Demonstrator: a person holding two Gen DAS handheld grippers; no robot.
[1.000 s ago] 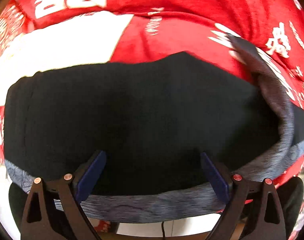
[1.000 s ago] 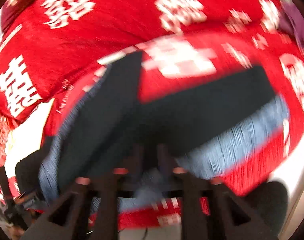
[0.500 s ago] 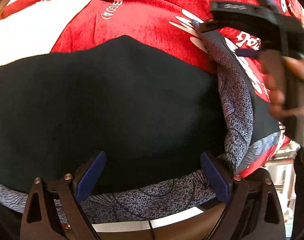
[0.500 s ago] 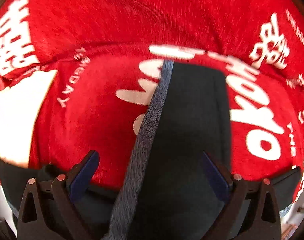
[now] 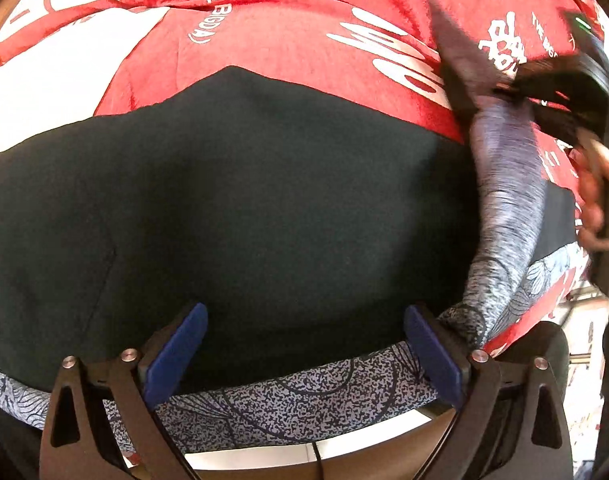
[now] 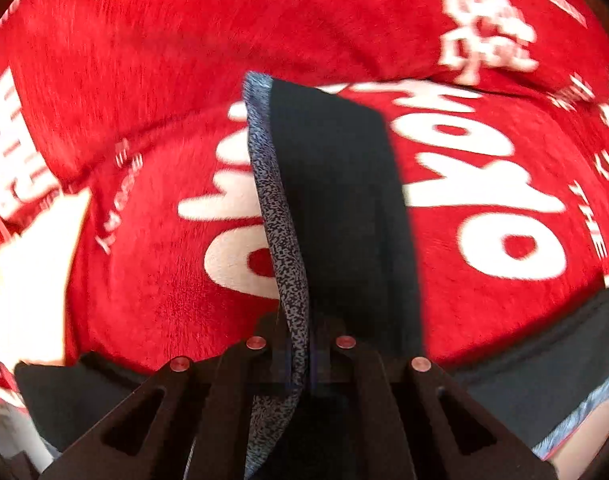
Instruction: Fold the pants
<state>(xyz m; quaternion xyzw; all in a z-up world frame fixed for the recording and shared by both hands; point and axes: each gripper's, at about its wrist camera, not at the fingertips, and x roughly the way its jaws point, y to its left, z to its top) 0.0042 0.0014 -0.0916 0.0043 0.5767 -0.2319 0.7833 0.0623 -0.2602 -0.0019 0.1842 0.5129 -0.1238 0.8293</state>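
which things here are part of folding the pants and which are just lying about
Part of the job:
- black pants with grey patterned trim
- right hand-held gripper, shut on the trim
- left hand-held gripper, open over the pants

Just lying about:
- red cloth with white lettering

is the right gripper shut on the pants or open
Shut: the right gripper pinches the black pants' speckled grey waistband, having just closed.

- Bright, even light falls on the red printed cloth [image 6: 144, 60]; no hard shadows show.
- Fisheye bending curves both views, with dark vignette at the corners.
- Motion blur smears the cloth's white lettering in the right wrist view.
- The black pants [image 5: 244, 200] read nearly featureless.
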